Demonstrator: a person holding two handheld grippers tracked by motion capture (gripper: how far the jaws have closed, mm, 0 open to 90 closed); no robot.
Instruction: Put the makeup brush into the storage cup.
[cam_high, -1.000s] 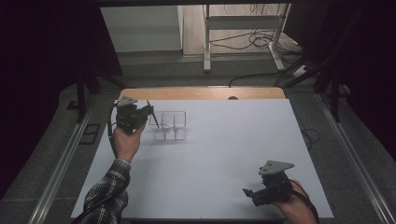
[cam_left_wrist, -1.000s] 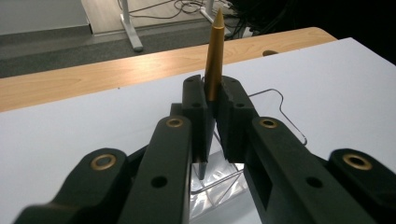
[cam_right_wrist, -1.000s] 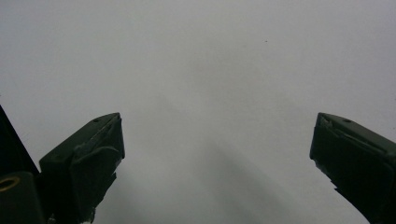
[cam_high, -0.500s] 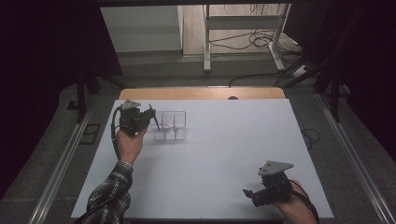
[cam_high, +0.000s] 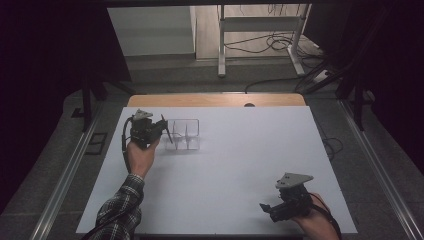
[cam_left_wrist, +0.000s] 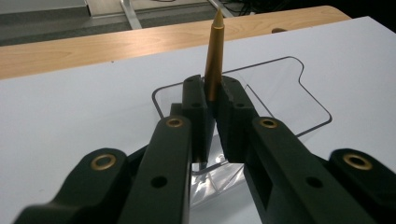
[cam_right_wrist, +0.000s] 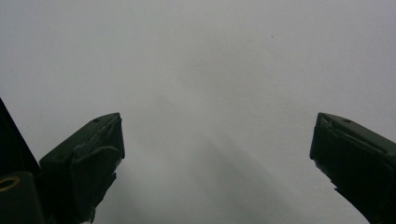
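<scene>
In the high view, the left gripper (cam_high: 161, 131) is sitting at the far left part of the white table (cam_high: 240, 165), and its tip is just beside the left end of a clear plastic tray (cam_high: 184, 134) with several compartments. From this height the jaws are looking like a small dark shape, and what they are holding is appearing there as a thin dark line. The left gripper view is making this clear: the two black jaws of the left gripper (cam_left_wrist: 212, 100) are pressing together on a gold pointed pen-like stick (cam_left_wrist: 214, 51), which is standing almost upright, with its sharp end pointing up above the jaws. Its lower end is hiding between the jaws. In this view the clear plastic tray (cam_left_wrist: 280, 88) is lying directly behind and under the jaws, and the wooden edge of the table (cam_left_wrist: 116, 46) is running across the back. The right gripper (cam_high: 267, 208) is resting near the front right corner of the table, well apart from the tray. The right gripper view is showing its jaws standing wide apart over the bare white table (cam_right_wrist: 210, 70), and the right gripper (cam_right_wrist: 217, 140) is holding nothing between them.
</scene>
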